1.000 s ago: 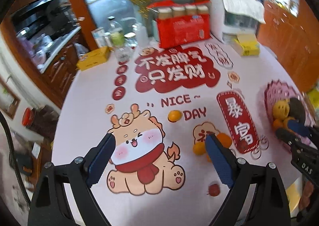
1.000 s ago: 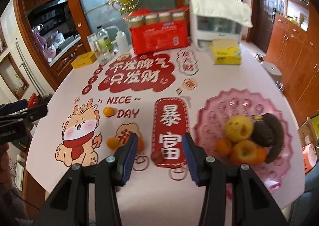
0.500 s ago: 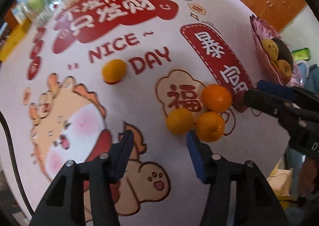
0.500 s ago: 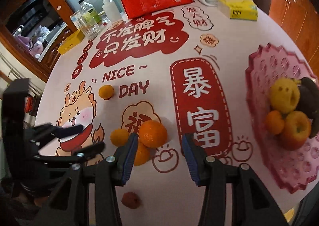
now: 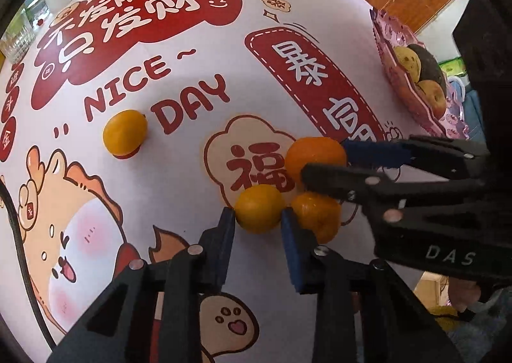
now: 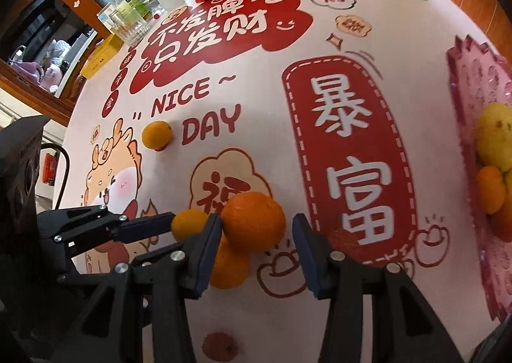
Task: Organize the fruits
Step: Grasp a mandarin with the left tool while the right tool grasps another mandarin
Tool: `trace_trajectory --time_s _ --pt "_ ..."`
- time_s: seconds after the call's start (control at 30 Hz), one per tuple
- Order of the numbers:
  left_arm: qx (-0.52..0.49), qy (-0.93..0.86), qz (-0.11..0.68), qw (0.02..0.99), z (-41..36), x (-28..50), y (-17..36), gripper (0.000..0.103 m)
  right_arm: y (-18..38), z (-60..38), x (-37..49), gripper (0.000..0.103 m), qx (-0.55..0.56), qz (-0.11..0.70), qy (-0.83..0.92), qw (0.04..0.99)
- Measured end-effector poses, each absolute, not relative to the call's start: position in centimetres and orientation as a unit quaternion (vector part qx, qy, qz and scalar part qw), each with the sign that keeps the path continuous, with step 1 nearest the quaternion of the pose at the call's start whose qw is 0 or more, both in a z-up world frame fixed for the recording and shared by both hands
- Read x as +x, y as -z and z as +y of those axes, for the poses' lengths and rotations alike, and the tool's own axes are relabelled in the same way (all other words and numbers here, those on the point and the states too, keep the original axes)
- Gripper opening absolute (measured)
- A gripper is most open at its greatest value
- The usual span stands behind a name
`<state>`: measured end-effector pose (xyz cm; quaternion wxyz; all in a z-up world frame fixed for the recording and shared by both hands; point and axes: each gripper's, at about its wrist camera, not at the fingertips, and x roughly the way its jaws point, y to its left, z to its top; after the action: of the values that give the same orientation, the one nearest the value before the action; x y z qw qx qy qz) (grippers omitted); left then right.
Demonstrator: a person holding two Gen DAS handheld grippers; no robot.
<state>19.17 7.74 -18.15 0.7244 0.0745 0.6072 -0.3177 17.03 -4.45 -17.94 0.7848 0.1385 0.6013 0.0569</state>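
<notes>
Fruit in a cluster of three sits on the printed tablecloth (image 5: 198, 52), over the cloud-shaped red-character motif. The small yellow-orange mandarin (image 5: 260, 207) lies between the blue pads of the left gripper (image 5: 257, 219), whose jaws have just been closing and now press on it from both sides. Just beside it, touching, is a second mandarin (image 5: 316, 215), partly behind the left gripper's right pad. Behind both lies the larger orange (image 6: 254, 216), and the right gripper (image 6: 256, 228) straddles it: its left pad touches the orange's side, while the right pad stands clear with a gap, so the jaws are partly open and not clamped on the fruit. In the left wrist view the right gripper reaches in from the right, its fingers on either side of that orange.

Well apart, a lone mandarin (image 5: 125, 132) rests by the word "DAY". A small dark red fruit (image 6: 220, 347) lies near the table edge in the right wrist view. Off to the right, a pink scalloped plate (image 6: 473, 75) holds several more fruits, yellow, orange and dark.
</notes>
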Motion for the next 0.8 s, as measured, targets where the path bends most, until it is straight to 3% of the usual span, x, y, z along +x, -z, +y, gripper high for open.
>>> trace_trajectory --time_s 0.8 --pt "0.002 0.315 0.614 0.724 7.7 20.5 18.9 0.031 15.6 -5.7 14.9 0.040 0.150 0.559 -0.029 0.815"
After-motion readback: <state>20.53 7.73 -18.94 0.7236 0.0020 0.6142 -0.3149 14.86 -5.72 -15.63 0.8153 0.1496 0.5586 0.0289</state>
